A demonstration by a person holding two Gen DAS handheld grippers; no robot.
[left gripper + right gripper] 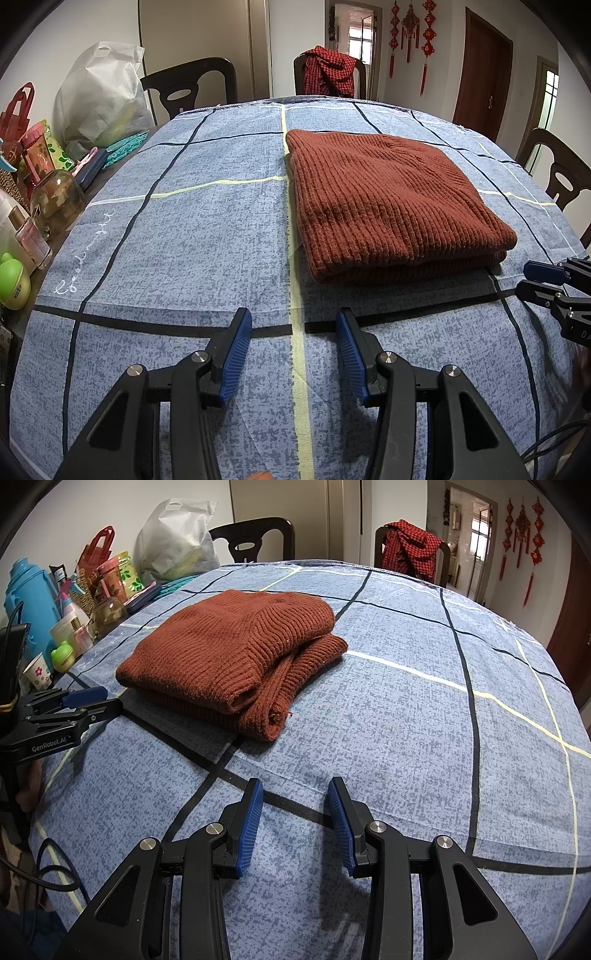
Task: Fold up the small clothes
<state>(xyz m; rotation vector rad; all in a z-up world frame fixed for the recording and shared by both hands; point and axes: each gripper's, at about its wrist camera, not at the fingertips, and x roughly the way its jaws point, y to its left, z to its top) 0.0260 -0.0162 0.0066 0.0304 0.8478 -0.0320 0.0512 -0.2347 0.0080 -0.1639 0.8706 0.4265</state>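
Note:
A rust-red ribbed knit sweater lies folded in a thick rectangle on the blue checked tablecloth. It also shows in the right wrist view, with its open folded edges facing me. My left gripper is open and empty, held low over the cloth, short of the sweater's near edge. My right gripper is open and empty, also short of the sweater. The right gripper shows at the right edge of the left wrist view; the left gripper shows at the left of the right wrist view.
Bottles, a jar, a blue thermos, cups and bags crowd the table's left edge. Dark chairs stand around the far side, one draped with a red checked shirt. A cable hangs at the near left.

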